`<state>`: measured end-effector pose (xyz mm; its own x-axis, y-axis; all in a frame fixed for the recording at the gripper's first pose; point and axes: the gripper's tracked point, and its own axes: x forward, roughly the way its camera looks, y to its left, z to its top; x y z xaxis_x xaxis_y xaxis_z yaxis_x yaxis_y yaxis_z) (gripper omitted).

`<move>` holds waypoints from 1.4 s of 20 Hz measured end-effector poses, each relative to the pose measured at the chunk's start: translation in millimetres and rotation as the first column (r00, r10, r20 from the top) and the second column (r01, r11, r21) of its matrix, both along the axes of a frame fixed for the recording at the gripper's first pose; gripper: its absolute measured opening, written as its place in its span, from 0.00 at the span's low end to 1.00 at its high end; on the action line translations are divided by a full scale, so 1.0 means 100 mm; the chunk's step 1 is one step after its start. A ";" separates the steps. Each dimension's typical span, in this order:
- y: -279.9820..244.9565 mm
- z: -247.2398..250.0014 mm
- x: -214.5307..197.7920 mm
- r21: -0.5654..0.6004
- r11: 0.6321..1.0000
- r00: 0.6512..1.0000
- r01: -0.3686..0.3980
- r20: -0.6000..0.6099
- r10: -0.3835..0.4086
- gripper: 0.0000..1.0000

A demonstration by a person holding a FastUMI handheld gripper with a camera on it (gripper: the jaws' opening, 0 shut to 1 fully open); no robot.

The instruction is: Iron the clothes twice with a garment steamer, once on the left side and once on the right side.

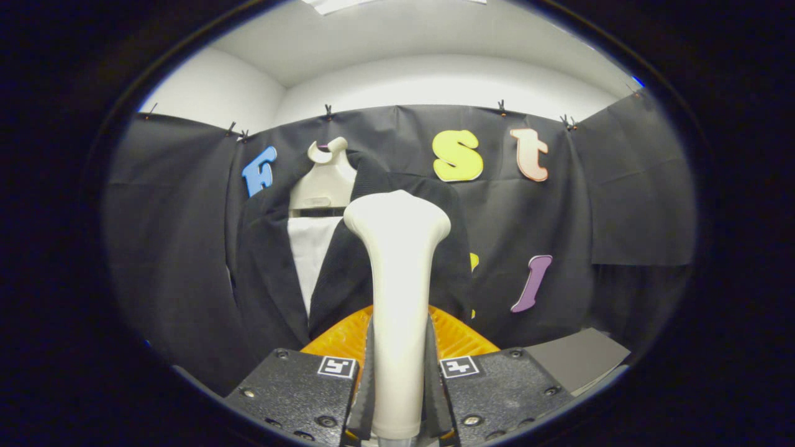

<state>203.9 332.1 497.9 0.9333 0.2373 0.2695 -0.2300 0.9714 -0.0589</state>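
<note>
A dark jacket [273, 273] hangs on a pale hanger [323, 180] against the booth's cloth wall, open over a white panel [308, 248], beyond the fingers. The cream steamer [397, 279] stands upright between the fingers, its head level with the jacket's chest, the gripper [397, 397] clamped on its handle from both sides. An orange ribbed piece [338, 338] sits just behind. A good pass likely needs the head kept flat to the fabric, drawn steadily down one side, the grip firm.
</note>
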 end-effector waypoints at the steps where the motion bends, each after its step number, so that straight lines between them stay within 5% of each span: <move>1: 0.03 -0.03 0.02 -0.010 1.000 1.000 0.004 -0.003 -0.004 0.36; 28: -0.17 -1.91 0.15 -0.173 0.983 0.967 0.054 -0.237 -0.094 0.36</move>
